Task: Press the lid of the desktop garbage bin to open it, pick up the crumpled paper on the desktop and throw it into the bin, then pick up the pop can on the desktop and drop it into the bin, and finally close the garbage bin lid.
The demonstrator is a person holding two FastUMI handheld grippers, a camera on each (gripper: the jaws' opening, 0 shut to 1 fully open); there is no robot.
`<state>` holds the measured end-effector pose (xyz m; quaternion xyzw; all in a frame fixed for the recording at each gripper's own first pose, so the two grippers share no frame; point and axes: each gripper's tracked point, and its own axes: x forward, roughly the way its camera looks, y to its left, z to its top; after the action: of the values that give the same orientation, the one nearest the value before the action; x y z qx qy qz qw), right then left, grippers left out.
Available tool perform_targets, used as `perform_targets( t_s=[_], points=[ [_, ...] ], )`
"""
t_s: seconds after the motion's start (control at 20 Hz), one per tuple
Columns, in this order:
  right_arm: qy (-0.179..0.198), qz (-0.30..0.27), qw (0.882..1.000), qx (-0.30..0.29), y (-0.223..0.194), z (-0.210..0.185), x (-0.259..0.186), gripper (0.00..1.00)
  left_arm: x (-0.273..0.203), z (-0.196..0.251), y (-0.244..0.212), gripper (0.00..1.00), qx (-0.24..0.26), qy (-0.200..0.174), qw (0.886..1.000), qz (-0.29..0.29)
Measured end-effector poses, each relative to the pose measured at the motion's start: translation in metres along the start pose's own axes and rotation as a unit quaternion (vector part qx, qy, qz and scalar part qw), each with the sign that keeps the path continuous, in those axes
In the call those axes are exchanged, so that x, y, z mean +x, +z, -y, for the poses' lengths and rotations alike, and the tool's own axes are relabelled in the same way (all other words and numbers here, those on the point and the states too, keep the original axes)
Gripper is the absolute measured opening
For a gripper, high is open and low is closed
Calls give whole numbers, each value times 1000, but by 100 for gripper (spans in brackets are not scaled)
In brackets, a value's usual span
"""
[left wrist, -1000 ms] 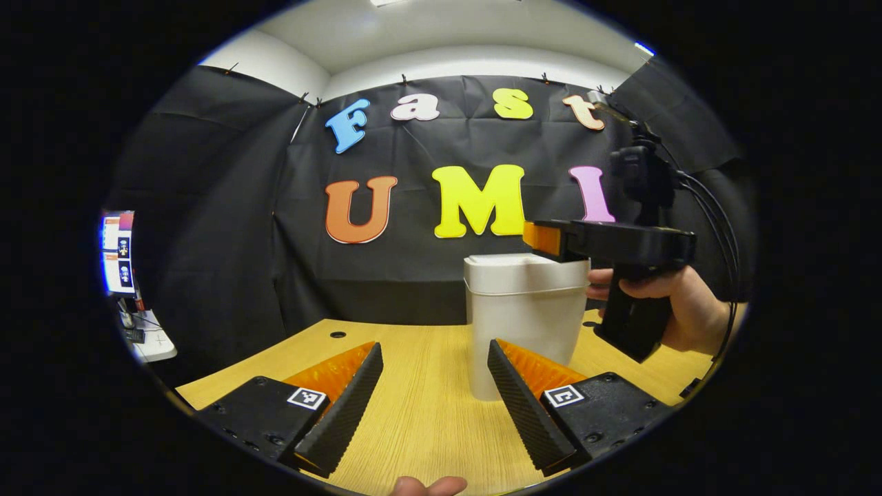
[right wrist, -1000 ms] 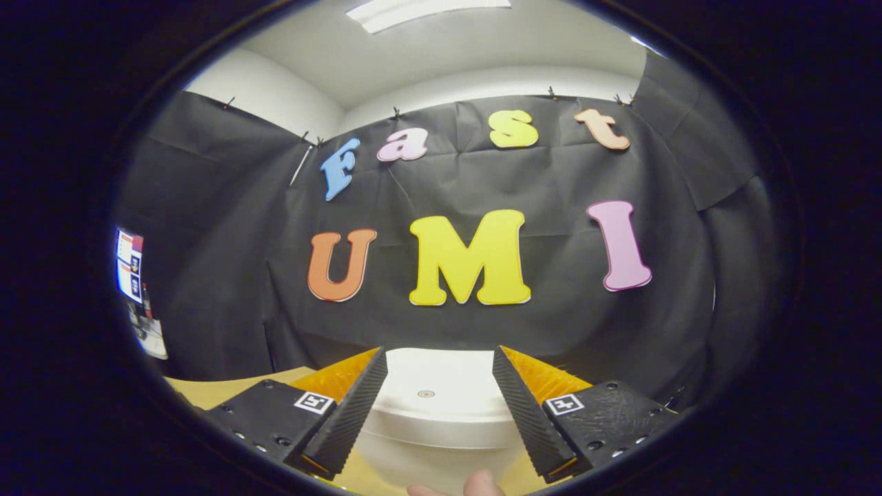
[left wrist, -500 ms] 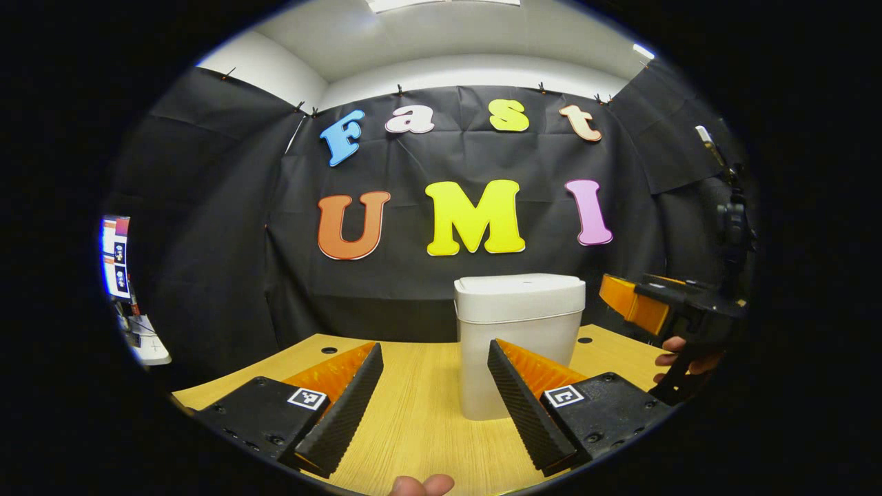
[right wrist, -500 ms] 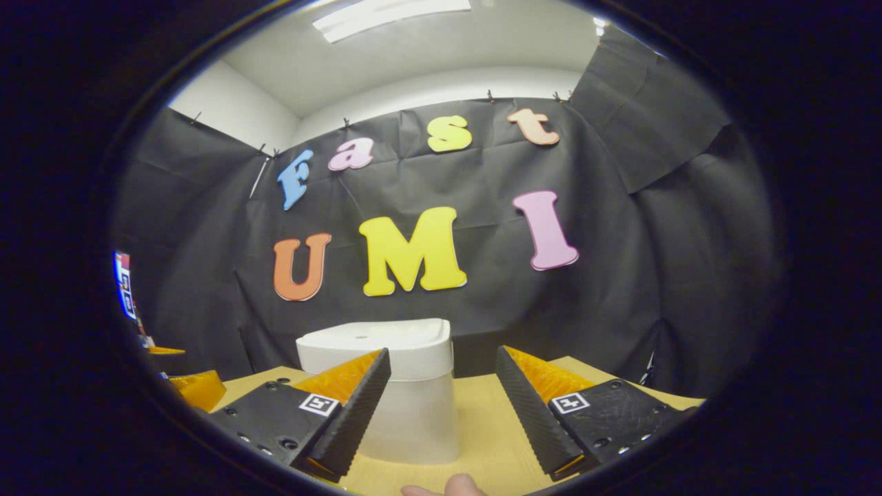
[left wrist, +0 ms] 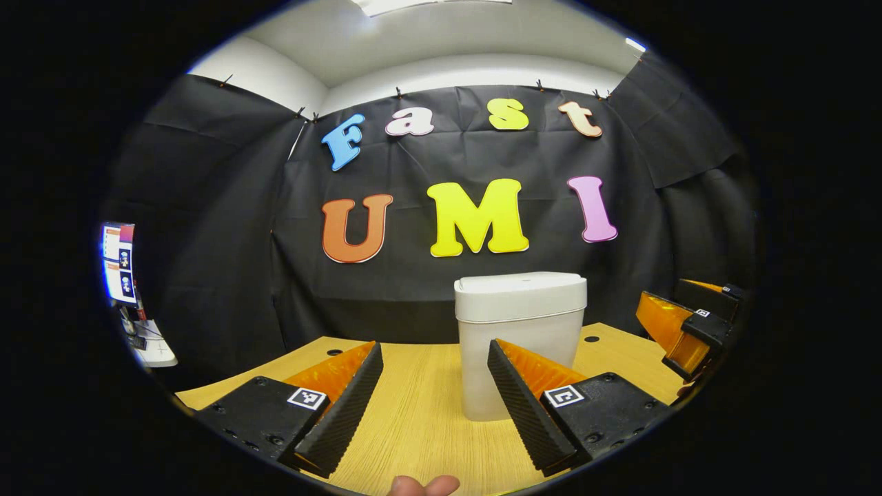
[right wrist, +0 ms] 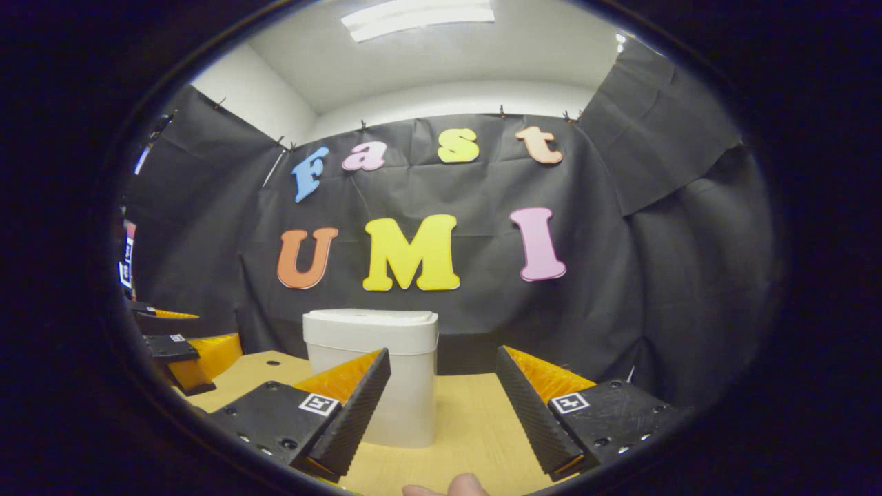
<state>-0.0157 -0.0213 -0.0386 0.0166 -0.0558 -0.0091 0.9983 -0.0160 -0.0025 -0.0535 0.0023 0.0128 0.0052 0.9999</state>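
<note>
- fingers of left gripper (left wrist: pixel 434 406) spread apart, gripping nothing; right gripper (right wrist: pixel 441 410) likewise spread, empty
- garbage bin (left wrist: pixel 518 341) upright on wooden desk (left wrist: pixel 413 413), lid (left wrist: pixel 520 293) down, just beyond both grippers
- right gripper also seen off to bin's right (left wrist: pixel 679 331), left gripper to its left (right wrist: pixel 182 348)

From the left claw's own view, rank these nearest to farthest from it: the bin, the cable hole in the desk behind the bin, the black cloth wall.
In the left gripper view, out from the left claw:
1. Bin, just ahead, slightly right of centre, lid shut.
2. Cable hole, on the desk right of and behind the bin.
3. Black cloth wall, past the desk's far edge.
</note>
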Motion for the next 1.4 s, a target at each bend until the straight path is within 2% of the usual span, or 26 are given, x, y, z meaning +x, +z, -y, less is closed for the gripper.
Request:
perform_targets(
  t_s=[0.45,0.5,0.55,0.65,0.7,0.8,0.85,0.9,1.35,1.4],
  points=[
    [-3,1,1000,-1,-2,2,-5,95,-5,11,7,98,6,-3,1000,9],
    [-2,1,1000,-1,-2,0,-5,92,-5,9,7,99,4,-2,1000,8],
    [-1,-1,1000,-3,-4,-3,-5,95,-5,9,6,98,2,-2,1000,8],
    [1,-3,1000,-9,-5,-6,-5,95,-6,8,6,98,1,-2,1000,8],
    [2,-5,1000,-12,-7,-8,-6,92,-6,7,6,98,1,-2,1000,8],
    [3,-7,1000,-14,-8,-10,-6,96,-7,6,7,98,3,-1,1000,9],
    [3,-8,1000,-12,-8,-11,-6,92,-6,4,6,98,2,-1,1000,8],
    [4,-9,1000,-11,-8,-12,-5,96,-6,4,5,98,1,0,1000,8],
    [-1,-7,1000,-16,-7,-15,-6,96,-6,-2,4,98,-1,3,1000,8],
    [0,-8,1000,-16,-8,-16,-6,93,-6,-1,5,98,-1,3,1000,9]
  ],
)
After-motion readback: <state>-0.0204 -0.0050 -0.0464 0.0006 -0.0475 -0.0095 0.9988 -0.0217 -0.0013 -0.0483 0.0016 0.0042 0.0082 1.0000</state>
